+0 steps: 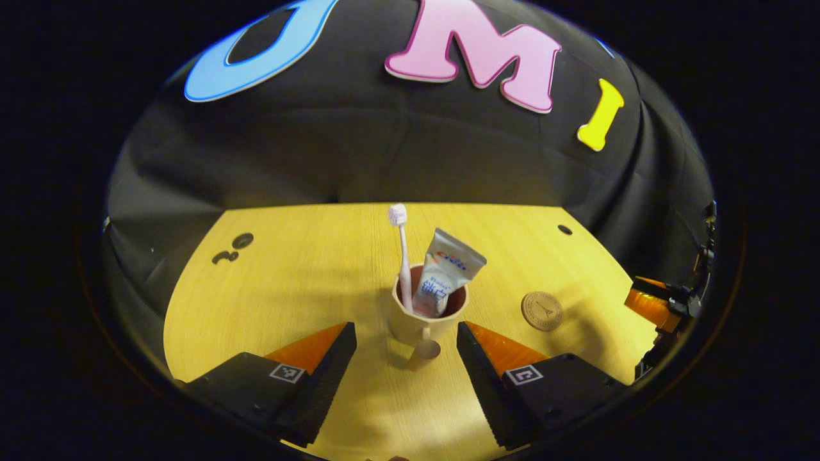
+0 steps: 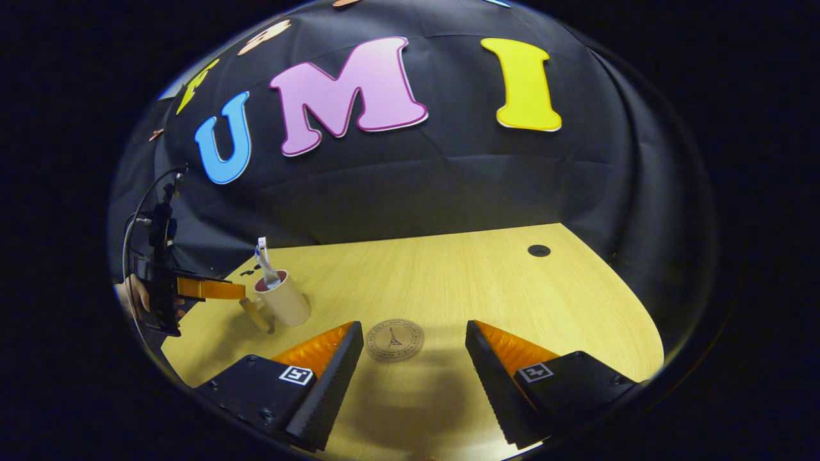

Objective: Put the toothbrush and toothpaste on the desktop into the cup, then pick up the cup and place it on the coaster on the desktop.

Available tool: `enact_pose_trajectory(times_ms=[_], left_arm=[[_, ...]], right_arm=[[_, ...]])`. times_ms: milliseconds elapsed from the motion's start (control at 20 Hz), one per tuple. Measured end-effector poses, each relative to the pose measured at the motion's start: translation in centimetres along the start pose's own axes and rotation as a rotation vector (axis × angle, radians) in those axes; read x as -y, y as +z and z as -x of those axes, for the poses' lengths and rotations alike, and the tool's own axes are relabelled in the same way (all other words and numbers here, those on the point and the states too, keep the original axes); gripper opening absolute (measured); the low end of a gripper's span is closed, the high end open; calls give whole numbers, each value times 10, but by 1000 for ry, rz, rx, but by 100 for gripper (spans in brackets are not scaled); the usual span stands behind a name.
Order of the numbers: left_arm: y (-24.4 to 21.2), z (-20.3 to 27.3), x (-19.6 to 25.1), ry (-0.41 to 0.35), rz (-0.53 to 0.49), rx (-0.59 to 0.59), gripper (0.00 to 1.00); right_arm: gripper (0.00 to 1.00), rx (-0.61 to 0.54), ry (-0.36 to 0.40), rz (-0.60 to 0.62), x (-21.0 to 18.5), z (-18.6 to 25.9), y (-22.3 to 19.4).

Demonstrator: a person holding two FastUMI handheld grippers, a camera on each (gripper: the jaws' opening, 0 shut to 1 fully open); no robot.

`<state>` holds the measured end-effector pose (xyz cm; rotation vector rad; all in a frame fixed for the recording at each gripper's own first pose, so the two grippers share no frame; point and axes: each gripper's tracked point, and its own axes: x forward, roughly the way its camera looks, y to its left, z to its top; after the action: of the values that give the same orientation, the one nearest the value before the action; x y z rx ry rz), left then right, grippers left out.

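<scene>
Standing in the cup (image 1: 426,317): toothbrush (image 1: 402,256) and toothpaste (image 1: 445,275), first part done. Left hand-held gripper (image 1: 407,358) spread around the cup's handle, gripping nothing; right hand-held gripper (image 2: 413,362) spread over the coaster (image 2: 394,340). Cup not yet on the coaster.

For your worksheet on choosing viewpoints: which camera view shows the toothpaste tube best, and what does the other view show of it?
The left gripper view: the toothpaste tube stands close and central in the cup, beside the toothbrush. In the right gripper view the cup is small and far off, the tube hard to make out.

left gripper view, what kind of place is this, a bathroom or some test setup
Probably a staged recording booth, not a bathroom: a bare wooden desktop backed by a black cloth wall, with just a cup of toothbrush and toothpaste and a coaster.
</scene>
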<state>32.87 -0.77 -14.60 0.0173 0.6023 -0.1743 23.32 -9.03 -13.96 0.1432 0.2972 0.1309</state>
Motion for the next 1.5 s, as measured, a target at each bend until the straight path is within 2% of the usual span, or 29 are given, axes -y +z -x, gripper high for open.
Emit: enact_pose_trajectory(times_ms=[100,350,650,750,800,950,1050,1150,1200,1250,1450,1500], left_arm=[[-8,-8,-1,14,1,-87,98],[-26,-35,8,-11,9,-263,98],[-34,-60,17,6,-66,-407,98],[-35,-63,17,5,-81,-451,91],[-36,-64,17,6,-88,-469,82],[-46,-70,17,22,-91,-527,71],[-52,-71,16,21,-74,-561,60],[-54,-73,17,18,-57,-560,33],[-54,-72,17,16,-61,-564,29],[-54,-71,17,11,-66,-566,33],[-53,-71,19,11,-68,-545,29],[-51,-72,20,11,-74,-533,34]], right_arm=[[99,-2,-23,-14,17,4,3],[99,-19,-81,-50,56,12,3],[99,-75,-94,-83,68,26,-24],[99,-91,-95,-107,70,29,-32],[99,-95,-98,-117,71,30,-34],[98,-105,-114,-129,79,32,-40],[98,-108,-122,-139,82,34,-41],[98,-109,-129,-145,84,36,-42],[98,-109,-133,-146,85,38,-41],[98,-110,-136,-146,85,39,-41],[98,-109,-141,-147,84,42,-39],[98,-108,-142,-144,83,44,-39]])
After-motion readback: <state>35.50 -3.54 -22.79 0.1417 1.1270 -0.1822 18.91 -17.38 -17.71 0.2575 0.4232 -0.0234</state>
